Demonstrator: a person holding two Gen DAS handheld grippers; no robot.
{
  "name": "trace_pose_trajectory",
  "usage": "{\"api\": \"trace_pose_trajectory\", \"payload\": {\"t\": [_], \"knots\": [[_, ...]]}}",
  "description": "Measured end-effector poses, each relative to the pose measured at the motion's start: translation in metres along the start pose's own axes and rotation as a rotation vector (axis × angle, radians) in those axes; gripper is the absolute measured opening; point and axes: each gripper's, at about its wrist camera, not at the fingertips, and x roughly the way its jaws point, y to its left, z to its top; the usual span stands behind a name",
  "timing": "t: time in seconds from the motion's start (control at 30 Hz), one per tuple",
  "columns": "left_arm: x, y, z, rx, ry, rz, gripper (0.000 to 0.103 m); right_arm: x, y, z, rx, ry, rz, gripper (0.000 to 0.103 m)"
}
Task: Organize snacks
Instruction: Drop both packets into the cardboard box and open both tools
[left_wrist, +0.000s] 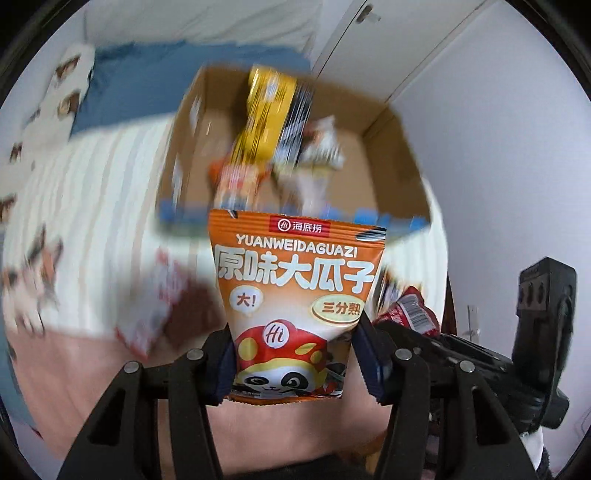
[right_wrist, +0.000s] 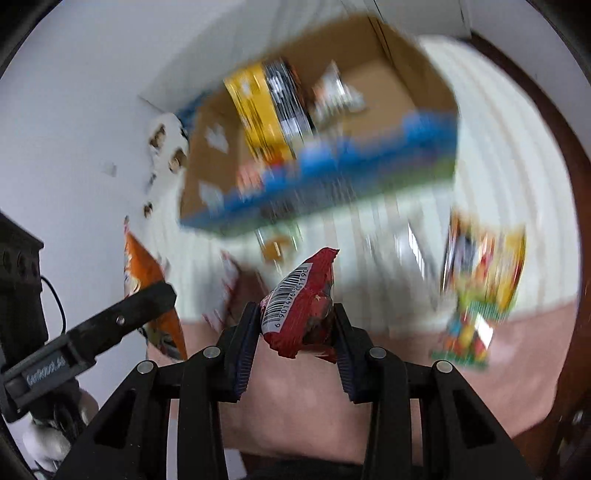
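My left gripper (left_wrist: 293, 354) is shut on an orange sunflower-seed packet (left_wrist: 295, 288) with a panda on it, held upright above the bed. My right gripper (right_wrist: 295, 332) is shut on a small red snack packet (right_wrist: 301, 310) with a barcode. That red packet also shows at the right of the left wrist view (left_wrist: 410, 310). An open cardboard box (left_wrist: 388, 155) with a blue front edge stands ahead on the bed and holds a yellow-and-black pack (left_wrist: 269, 114) and other snacks. The box also shows in the right wrist view (right_wrist: 413, 77). Both views are motion-blurred.
A brown-and-white packet (left_wrist: 166, 302) lies on the striped bedcover left of the orange packet. A colourful candy bag (right_wrist: 480, 280) lies right of the box. A white wall (left_wrist: 498, 147) and cabinet doors stand at the right. A pillow (left_wrist: 66, 81) lies at far left.
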Motion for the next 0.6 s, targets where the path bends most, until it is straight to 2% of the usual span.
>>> {"api": "trace_pose_trajectory", "payload": {"t": [0.1, 0.23, 0.37, 0.6], "knots": [[-0.004, -0.003, 0.045, 0.029, -0.044, 0.049, 0.053, -0.016, 0.013, 0.043, -0.039, -0.065, -0.038, 0.041], [0.014, 0.003, 0.099, 0.046, -0.043, 0.129, 0.053, -0.017, 0.015, 0.101, -0.061, -0.102, -0.11, 0.041], [0.053, 0.021, 0.15, 0.061, -0.001, 0.229, 0.053, 0.008, 0.016, 0.161, -0.079, -0.09, -0.204, 0.041], [0.117, 0.055, 0.198, 0.022, 0.082, 0.326, 0.053, 0.054, 0.0, 0.229, -0.096, -0.044, -0.322, 0.041]]}}
